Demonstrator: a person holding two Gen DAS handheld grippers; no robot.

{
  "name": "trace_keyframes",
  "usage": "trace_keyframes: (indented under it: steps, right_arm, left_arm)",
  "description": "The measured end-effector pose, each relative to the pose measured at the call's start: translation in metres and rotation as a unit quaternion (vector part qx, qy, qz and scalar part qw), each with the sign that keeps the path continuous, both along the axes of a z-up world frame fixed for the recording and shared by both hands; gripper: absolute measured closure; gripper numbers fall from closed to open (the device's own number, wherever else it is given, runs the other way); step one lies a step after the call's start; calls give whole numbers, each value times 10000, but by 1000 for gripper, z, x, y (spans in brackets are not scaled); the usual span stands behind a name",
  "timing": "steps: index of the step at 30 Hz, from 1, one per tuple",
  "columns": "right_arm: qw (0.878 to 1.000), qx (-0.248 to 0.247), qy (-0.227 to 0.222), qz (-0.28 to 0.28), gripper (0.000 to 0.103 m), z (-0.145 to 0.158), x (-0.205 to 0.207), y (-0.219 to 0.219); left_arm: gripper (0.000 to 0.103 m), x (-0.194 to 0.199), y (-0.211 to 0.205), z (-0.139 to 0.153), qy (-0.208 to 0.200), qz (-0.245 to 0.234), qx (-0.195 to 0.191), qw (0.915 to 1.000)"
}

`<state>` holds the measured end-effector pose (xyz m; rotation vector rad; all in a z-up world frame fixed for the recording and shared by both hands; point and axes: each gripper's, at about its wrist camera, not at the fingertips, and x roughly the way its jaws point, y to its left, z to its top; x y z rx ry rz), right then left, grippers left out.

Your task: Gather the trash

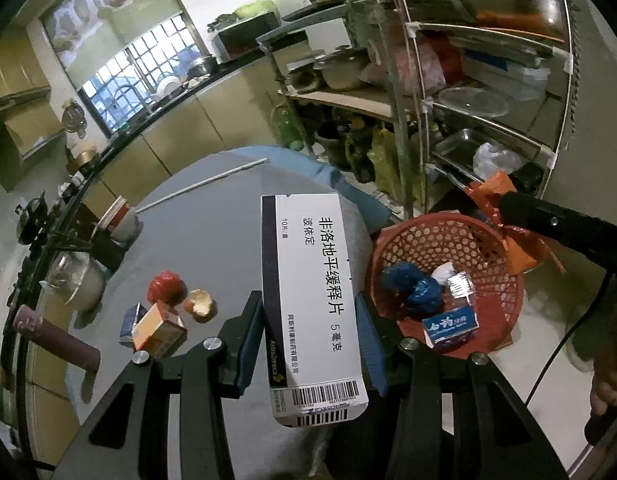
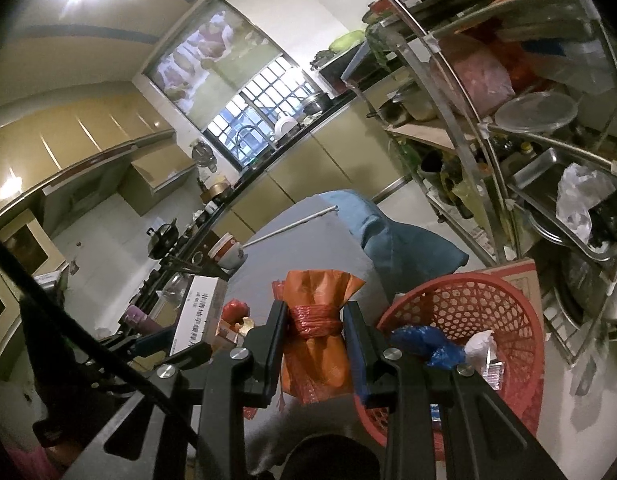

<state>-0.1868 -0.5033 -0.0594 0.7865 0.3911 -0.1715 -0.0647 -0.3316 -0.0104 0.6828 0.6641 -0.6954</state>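
Note:
My left gripper (image 1: 310, 308) is shut on a white medicine box (image 1: 312, 296) with Chinese print, held above the grey table (image 1: 212, 240) just left of the red mesh basket (image 1: 504, 256). My right gripper (image 2: 314, 312) is shut on an orange plastic bag (image 2: 314, 344) tied with red string, held over the table's edge left of the basket (image 2: 520, 312). The basket holds a crumpled blue bag (image 1: 412, 286), a white scrap and a small blue box (image 1: 452, 328). On the table lie an orange box (image 1: 158, 330), a red crumpled wrapper (image 1: 166, 286) and an eggshell (image 1: 200, 304).
A cup with a long white stick (image 1: 124, 216) stands at the table's far left. A blue cloth (image 2: 392, 236) hangs over the far edge. Metal shelves (image 1: 468, 92) full of pots and trays stand at right behind the basket. A dark counter runs along the left.

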Motion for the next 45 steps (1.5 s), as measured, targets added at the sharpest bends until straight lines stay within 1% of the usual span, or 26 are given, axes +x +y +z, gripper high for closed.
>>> trace_keyframes:
  steps: [11, 17, 23, 25, 31, 33, 35, 36, 37, 38, 39, 40, 45]
  right_arm:
    - [9998, 132, 73, -132, 72, -9, -6, -14]
    - [9993, 245, 184, -206, 72, -17, -10, -24]
    - [9980, 379, 375, -341, 72, -32, -14, -38]
    - [9972, 447, 435, -404, 71, -38, -16, -42]
    - [9938, 698, 647, -576, 70, -57, -22, -56]
    - [9926, 816, 671, -601, 70, -63, -23, -60]
    - [9911, 946, 716, -607, 69, -69, -22, -63]
    - [9899, 1057, 735, -599, 68, -72, -22, -65]
    - [9886, 1157, 755, -597, 64, -76, -21, -67]
    - [9869, 1289, 761, -595, 57, -79, -21, -68]
    - [9858, 1394, 707, -608, 36, -81, -22, -70]
    - [9857, 1442, 590, -638, 33, -82, -24, -71]
    - [9870, 1350, 424, -762, 33, -75, -30, -67]
  left_arm:
    - [56, -2, -23, -11, 164, -179, 110, 9996]
    - [56, -4, -37, -18, 280, -344, 167, 9989]
    - [56, -6, -53, -26, 738, -771, 27, 9943]
    - [56, -6, -60, -31, 1008, -943, -57, 9904]
    - [54, -5, -81, -48, 1603, -1174, -102, 9800]
    - [53, -4, -87, -52, 1750, -1242, -153, 9766]
    - [52, -5, -90, -55, 1769, -1284, -144, 9757]
    - [49, -6, -91, -56, 1758, -1310, -115, 9756]
    - [46, -6, -92, -58, 1747, -1331, -90, 9755]
    - [41, -6, -91, -59, 1699, -1334, -64, 9764]
    - [40, -6, -89, -59, 1634, -1310, -61, 9778]
    - [40, -5, -86, -60, 1593, -1285, -51, 9788]
    - [40, 12, -59, -62, 1475, -965, 75, 9843]
